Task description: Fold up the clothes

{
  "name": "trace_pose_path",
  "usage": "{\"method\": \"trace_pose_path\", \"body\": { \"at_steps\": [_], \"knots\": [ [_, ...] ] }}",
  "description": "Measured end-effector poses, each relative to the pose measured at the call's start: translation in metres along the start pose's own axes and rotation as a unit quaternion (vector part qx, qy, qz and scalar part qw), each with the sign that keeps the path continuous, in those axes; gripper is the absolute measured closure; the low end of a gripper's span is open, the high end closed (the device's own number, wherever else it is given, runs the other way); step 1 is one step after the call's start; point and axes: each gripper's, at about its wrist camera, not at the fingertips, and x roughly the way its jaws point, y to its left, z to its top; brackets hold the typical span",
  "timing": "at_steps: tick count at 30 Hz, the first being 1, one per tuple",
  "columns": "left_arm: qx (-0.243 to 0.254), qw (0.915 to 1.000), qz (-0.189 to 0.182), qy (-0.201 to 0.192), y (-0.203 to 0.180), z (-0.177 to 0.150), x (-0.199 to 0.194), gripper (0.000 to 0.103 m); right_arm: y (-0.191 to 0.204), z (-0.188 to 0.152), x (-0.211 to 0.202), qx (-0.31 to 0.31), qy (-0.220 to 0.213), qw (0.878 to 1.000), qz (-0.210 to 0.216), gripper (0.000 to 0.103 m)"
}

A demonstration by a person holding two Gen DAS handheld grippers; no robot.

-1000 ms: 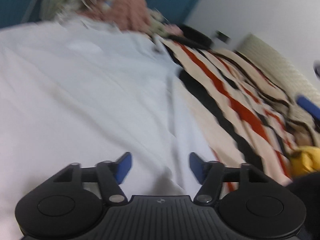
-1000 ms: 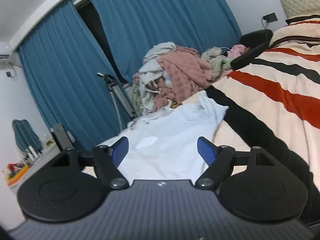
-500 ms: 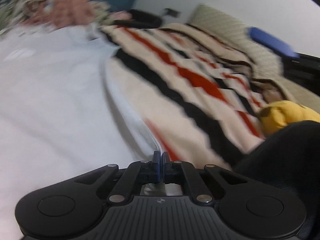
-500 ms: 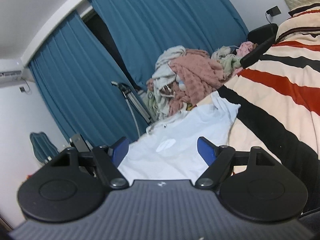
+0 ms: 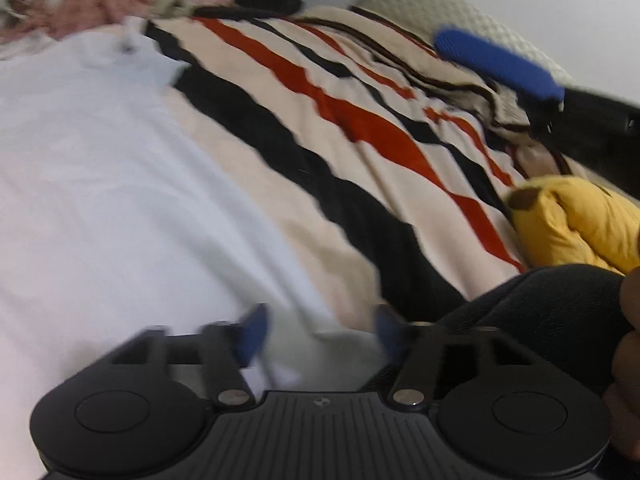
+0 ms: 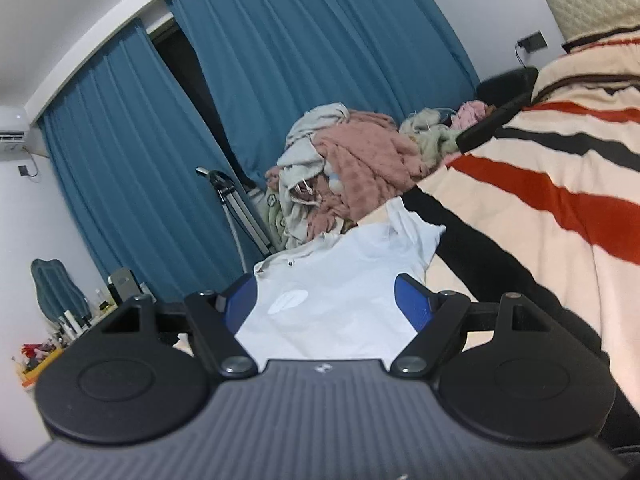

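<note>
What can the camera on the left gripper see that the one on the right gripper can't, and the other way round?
Only the left wrist view shows a yellow cushion lying on the bed, and the right gripper's blue finger reaching in from the far side.

Only the right wrist view shows the blue curtains, an air conditioner high on the wall, and a cluttered shelf of bottles.

Both show the white shirt spread on the striped blanket, the heap of unfolded clothes beyond it, and an open gripper in front: left gripper, right gripper.
</note>
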Motion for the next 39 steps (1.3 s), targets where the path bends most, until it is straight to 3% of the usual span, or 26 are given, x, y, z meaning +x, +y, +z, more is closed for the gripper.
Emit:
{"method": "trace_pose_path", "body": {
  "at_steps": [6,9,13,18,27,29,33,36,39],
  "knots": [
    [-0.016,0.9940,0.084,-0.067,0.032,0.008,-0.059,0.018,0.000,-0.006,0.013,-0.022,0.009,1.000,-0.016,0.025],
    [-0.011,0.9833,0.144,-0.110,0.045,0.010,-0.091,0.011,0.003,-0.010,0.021,-0.041,0.013,0.999,-0.027,0.025],
    [-0.025,0.9630,0.206,-0.172,0.058,0.002,-0.125,0.004,0.010,-0.015,0.028,-0.067,0.019,0.997,-0.036,0.025],
    [-0.061,0.9496,0.230,-0.204,0.068,-0.010,-0.150,0.001,0.018,-0.022,0.037,-0.100,0.026,0.994,-0.047,0.025],
    [-0.081,0.9420,0.247,-0.212,0.069,-0.014,-0.160,0.001,0.030,-0.027,0.040,-0.138,0.032,0.989,-0.050,0.026],
    [-0.083,0.9411,0.249,-0.214,0.068,-0.016,-0.161,0.001,0.033,-0.028,0.038,-0.150,0.030,0.987,-0.048,0.034],
    [-0.087,0.9394,0.251,-0.217,0.065,-0.018,-0.163,0.001,0.023,-0.019,0.046,-0.103,0.034,0.993,-0.037,0.035],
    [-0.090,0.9381,0.253,-0.219,0.063,-0.020,-0.164,0.001,0.013,-0.011,0.053,-0.062,0.038,0.997,-0.028,0.027],
    [-0.100,0.9368,0.256,-0.217,0.065,-0.020,-0.164,0.001,0.004,-0.004,0.060,-0.020,0.042,0.999,-0.019,0.027]
  ]
}}
